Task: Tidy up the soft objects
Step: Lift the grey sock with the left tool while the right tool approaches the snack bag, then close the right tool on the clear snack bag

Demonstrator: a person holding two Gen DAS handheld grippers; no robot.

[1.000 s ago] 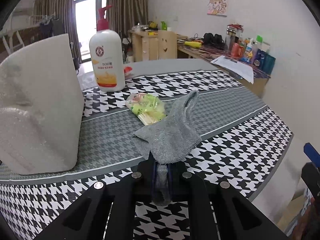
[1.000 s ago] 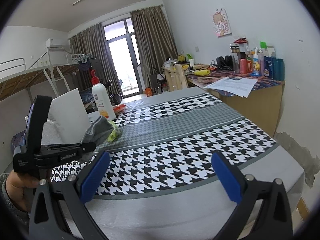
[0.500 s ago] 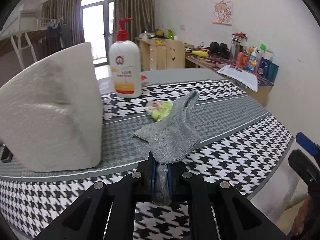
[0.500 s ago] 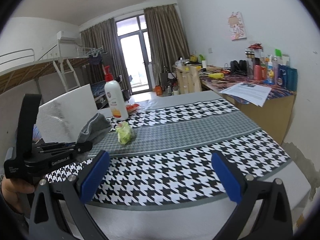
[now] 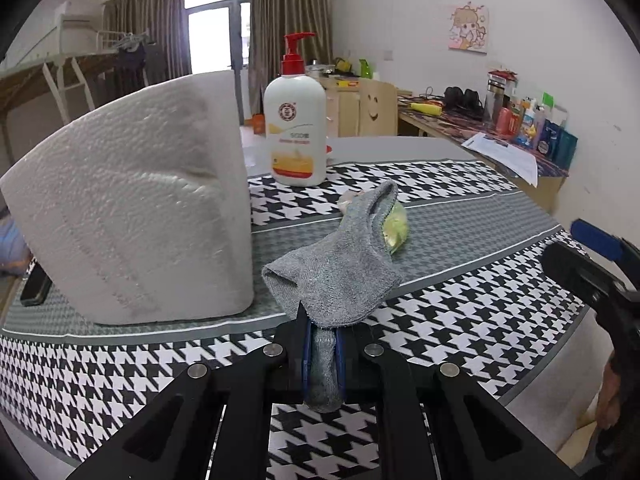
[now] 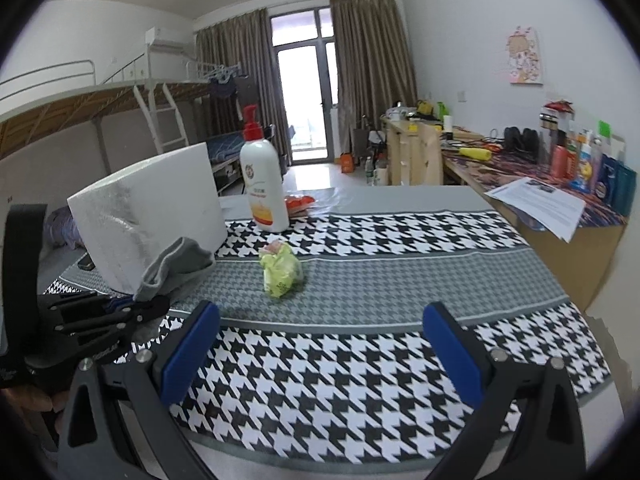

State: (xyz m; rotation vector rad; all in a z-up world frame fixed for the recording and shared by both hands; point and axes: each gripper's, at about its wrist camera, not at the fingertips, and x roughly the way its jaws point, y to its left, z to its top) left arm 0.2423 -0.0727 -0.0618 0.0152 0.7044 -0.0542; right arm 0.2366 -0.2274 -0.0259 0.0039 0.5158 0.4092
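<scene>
My left gripper [image 5: 322,344] is shut on a grey sock [image 5: 340,268] and holds it above the houndstooth table cloth [image 5: 460,296], right of a large white paper towel pack [image 5: 136,224]. The sock also shows in the right wrist view [image 6: 176,268], pinched in the left gripper [image 6: 136,312]. A crumpled yellow-green plastic bag [image 6: 282,270] lies on the grey stripe of the cloth; in the left wrist view the bag [image 5: 396,228] is partly hidden behind the sock. My right gripper [image 6: 320,344] is open and empty over the near table edge, its blue pads [image 6: 188,352] wide apart.
A white pump bottle of lotion [image 5: 296,136] stands behind the bag. A dark phone [image 5: 36,288] lies left of the towel pack. A cluttered desk [image 6: 560,184] runs along the right wall. A bunk bed [image 6: 120,104] stands at the back left.
My left gripper has moved left and back with the sock, so the towel pack and bottle sit more to the right. My right gripper has moved forward toward the table and tilted down.
</scene>
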